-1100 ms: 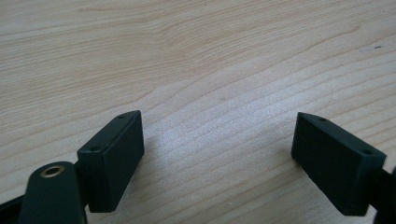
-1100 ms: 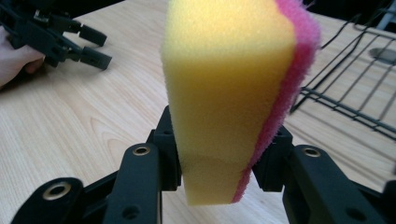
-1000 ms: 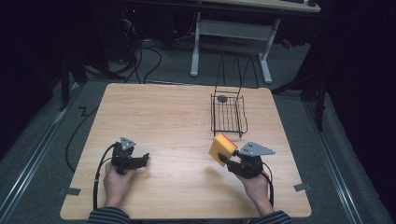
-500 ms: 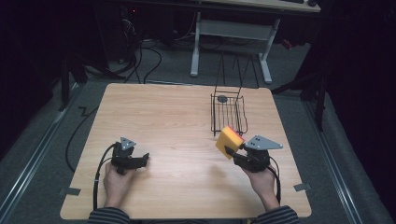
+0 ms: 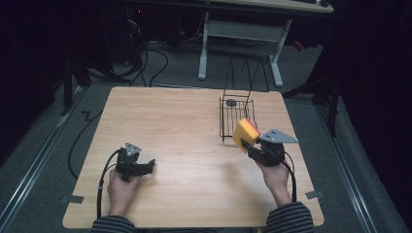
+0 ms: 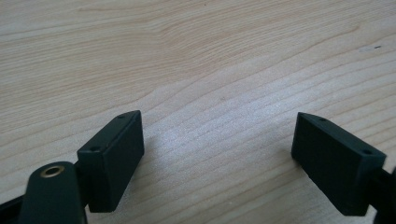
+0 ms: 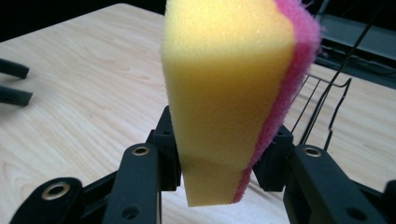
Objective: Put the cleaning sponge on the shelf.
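**High view: sponge held just short of the wire basket**

High view puts the sponge (image 5: pixel 245 132), yellow with a pink scouring face, right of centre in the frame, lifted off the worktop (image 5: pixel 184 126) and clamped in the right tongs (image 5: pixel 248 143). Its upper corner overlaps the near rim of the wire basket (image 5: pixel 236 116) in the picture; whether it is over the opening or in front of it I cannot tell. The right gripper view shows the sponge (image 7: pixel 233 93) pinched low, near its bottom edge, standing tall between the jaws and squeezed where they bite, with the basket wires (image 7: pixel 327 107) at the right of the frame.

Because the grip is so low, the sponge is likely to wobble or lean, so the carry should be slow and high enough for the lower edge to clear the rim. Release only once the whole piece is inside the wires. A small dark disc (image 5: pixel 231 102) lies at the far end of the basket.

The right hand (image 5: pixel 274 175) reaches forward from the lower right, forearm nearly straight, tongs angled up and left towards the basket. The left tongs (image 5: pixel 145 166) rest low at lower left, gaping wide and holding nothing, over bare wood in the left gripper view.
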Motion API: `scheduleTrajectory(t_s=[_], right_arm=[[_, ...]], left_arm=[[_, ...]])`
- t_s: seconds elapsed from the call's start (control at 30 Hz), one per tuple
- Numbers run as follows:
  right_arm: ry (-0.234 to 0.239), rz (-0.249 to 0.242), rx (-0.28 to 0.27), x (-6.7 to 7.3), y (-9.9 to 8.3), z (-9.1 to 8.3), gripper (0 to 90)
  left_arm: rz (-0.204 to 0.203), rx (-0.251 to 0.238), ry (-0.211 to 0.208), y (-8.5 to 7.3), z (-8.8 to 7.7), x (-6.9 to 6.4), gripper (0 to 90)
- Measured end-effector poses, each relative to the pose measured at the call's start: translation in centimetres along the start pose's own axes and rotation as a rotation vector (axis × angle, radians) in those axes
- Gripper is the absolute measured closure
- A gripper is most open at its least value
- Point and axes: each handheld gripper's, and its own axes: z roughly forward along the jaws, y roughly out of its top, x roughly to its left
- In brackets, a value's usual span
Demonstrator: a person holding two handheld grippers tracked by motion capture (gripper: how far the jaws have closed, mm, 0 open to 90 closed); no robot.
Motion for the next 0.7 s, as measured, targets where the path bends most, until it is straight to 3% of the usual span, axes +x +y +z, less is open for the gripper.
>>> scheduleTrajectory(t_s=[0.7], right_arm=[[-0.037, 0.042, 0.023, -1.9, 2.0, 2.5, 60.7]], left_arm=[[0.001, 0.000, 0.000, 0.0, 0.0, 0.0, 17.6]])
